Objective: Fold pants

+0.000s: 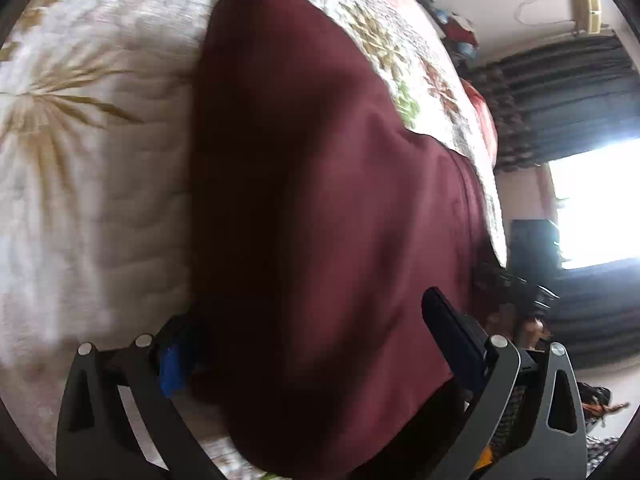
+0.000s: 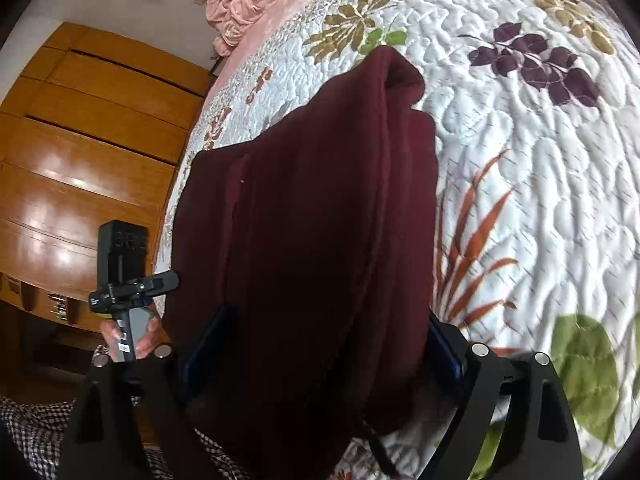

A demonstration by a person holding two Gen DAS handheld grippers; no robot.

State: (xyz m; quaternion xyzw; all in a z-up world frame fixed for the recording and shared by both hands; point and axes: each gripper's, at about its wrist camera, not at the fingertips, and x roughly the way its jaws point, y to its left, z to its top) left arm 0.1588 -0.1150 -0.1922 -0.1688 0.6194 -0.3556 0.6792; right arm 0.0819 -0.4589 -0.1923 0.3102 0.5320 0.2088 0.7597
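Quilted bedspread [image 2: 540, 184] bears maroon pants [image 2: 312, 220], lying between both wide-spread jaws.

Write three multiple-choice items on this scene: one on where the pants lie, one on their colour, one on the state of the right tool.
1. Where do the pants lie?
A. On a quilted floral bedspread
B. On a wooden floor
C. Over a chair back

2. What colour are the pants?
A. Navy
B. Dark maroon
C. Grey

3. How does the right tool stand?
A. Shut on nothing, off to one side of the pants
B. Out of view
C. Jaws spread wide, one on each side of the cloth

Answers:
1 A: the white bedspread with leaf and flower prints surrounds the cloth.
2 B: both wrist views show the same deep wine red.
3 C: the right wrist view shows a finger at each edge of the folded cloth, far apart.
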